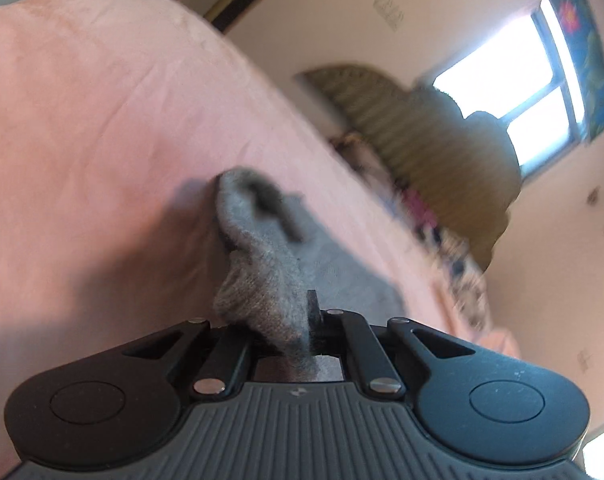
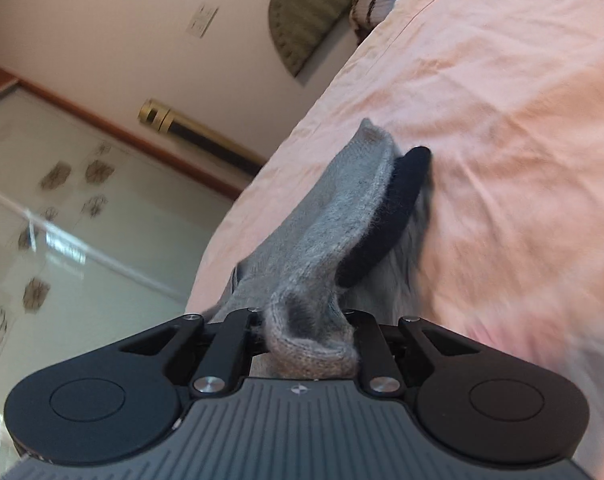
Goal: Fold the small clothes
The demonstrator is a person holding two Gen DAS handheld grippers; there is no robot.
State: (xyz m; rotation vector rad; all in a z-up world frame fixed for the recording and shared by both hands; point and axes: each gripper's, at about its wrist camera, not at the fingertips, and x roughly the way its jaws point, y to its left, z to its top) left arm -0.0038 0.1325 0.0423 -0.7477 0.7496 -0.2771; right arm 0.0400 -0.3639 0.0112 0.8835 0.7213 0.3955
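on the pink bedsheet (image 1: 101,128) you have one grey sock (image 1: 261,272), and it is the only piece of clothing that can be made out clearly. you are working with two grippers, one in each hand. no basket, box or other container shows in either view, so nothing is held inside anything.

your left gripper (image 1: 297,320) has its fingers pressed together on one end of the sock; the knit bunches up right at the fingertips, and the rest of the sock trails away from them and down onto the bedsheet. beyond the sock, past the far edge of the bedsheet, you see one bright window (image 1: 514,92) and a striped olive cushion (image 1: 422,136), both blurred.

your right gripper (image 2: 302,340) pinches a gathered fold of the sock (image 2: 322,240) between its fingers, the jaws drawn in close around the cloth. from that pinch the sock rises away over the bedsheet (image 2: 502,100), with its dark cuff band (image 2: 390,216) lying along the side nearer the sheet. off the bedsheet's edge on that side stand a glass door (image 2: 81,220) with a flower pattern and one wall switch (image 2: 201,20).
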